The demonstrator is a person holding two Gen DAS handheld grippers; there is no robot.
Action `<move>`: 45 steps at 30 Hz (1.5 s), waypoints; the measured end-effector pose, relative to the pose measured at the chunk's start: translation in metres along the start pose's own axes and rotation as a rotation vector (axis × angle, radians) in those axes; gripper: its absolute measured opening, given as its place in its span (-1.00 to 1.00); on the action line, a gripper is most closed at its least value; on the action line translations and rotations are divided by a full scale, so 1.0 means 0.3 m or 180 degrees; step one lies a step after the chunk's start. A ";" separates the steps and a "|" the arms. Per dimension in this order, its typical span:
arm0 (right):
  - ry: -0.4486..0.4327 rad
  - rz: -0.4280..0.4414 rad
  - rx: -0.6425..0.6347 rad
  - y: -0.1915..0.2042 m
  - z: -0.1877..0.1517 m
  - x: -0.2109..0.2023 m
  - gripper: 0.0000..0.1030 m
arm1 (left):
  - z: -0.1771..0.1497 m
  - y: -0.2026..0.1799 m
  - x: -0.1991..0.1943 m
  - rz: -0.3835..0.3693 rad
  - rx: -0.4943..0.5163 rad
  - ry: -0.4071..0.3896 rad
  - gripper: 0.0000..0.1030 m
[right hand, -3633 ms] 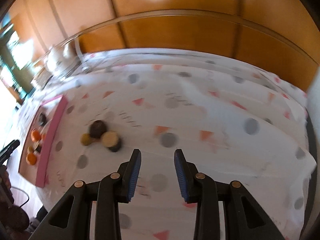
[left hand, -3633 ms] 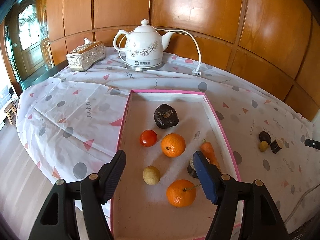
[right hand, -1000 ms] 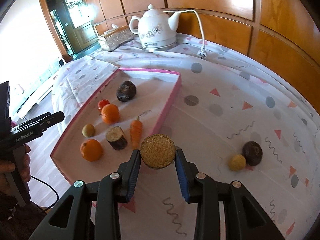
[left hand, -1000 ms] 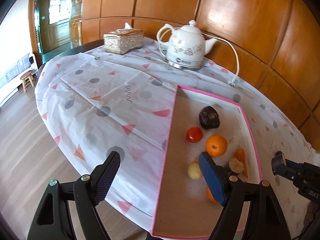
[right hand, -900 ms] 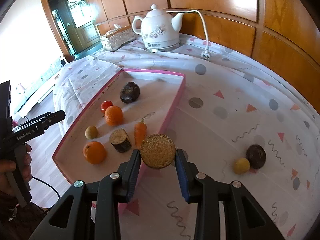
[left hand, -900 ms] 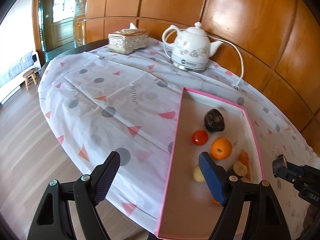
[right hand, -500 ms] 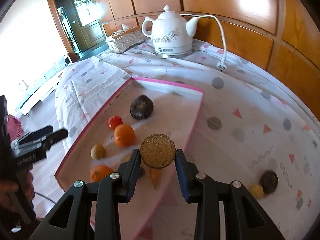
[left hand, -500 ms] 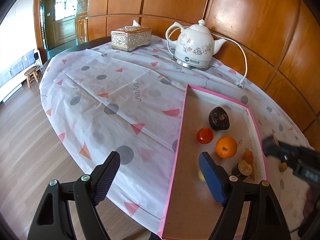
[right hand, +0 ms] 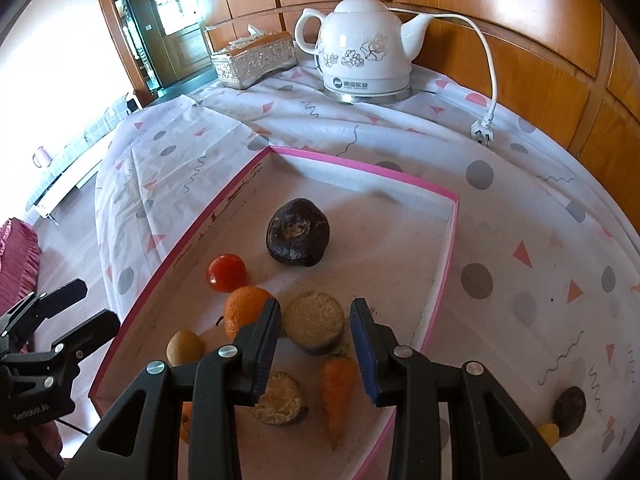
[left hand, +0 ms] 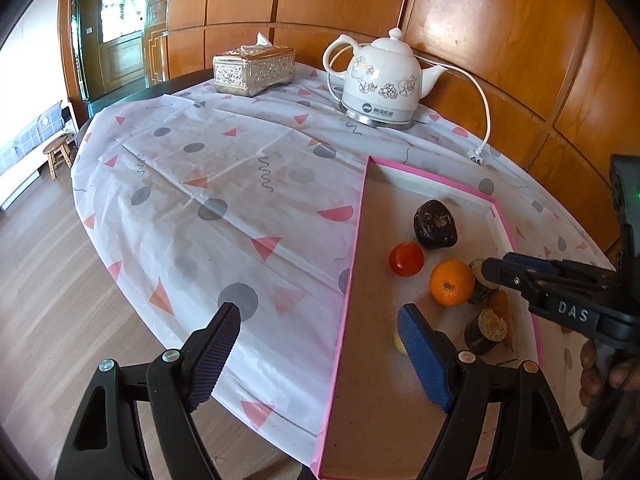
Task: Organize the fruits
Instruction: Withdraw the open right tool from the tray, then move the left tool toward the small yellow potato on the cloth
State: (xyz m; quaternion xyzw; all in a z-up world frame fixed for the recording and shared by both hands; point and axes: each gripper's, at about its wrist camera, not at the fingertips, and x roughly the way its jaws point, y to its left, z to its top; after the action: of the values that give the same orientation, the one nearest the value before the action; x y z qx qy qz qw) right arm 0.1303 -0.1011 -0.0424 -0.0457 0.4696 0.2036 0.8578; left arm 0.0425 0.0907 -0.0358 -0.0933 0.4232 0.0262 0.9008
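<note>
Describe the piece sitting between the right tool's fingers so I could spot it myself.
Find the pink-rimmed tray before the white kettle. Beside the orange sits a dark-skinned round slice, its tan grainy cut face up, unlike the whole fruits nearby.

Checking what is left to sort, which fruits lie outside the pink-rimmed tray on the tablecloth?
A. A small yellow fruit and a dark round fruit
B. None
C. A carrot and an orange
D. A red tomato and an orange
A: in the right wrist view, a small yellow fruit and a dark round fruit lie on the patterned tablecloth, outside the pink-rimmed tray.
</note>
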 end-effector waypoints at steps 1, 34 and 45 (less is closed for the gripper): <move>-0.0011 0.0000 -0.0003 0.001 -0.006 -0.008 -0.28 | -0.001 -0.002 -0.001 -0.0002 0.0001 -0.0006 0.58; -0.0301 -0.0638 0.0203 -0.203 -0.244 -0.332 -0.28 | -0.013 -0.129 -0.093 -0.0182 0.0406 -0.0190 0.58; -0.0293 -0.0823 0.0300 -0.296 -0.294 -0.405 -0.28 | -0.017 -0.191 -0.114 -0.0209 0.0633 -0.0269 0.58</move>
State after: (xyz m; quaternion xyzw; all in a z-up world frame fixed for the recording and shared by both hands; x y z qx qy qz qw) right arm 0.0379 -0.2431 -0.0013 -0.0561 0.4291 0.0710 0.8987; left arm 0.0240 0.0344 -0.0043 -0.0161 0.3821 -0.0416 0.9230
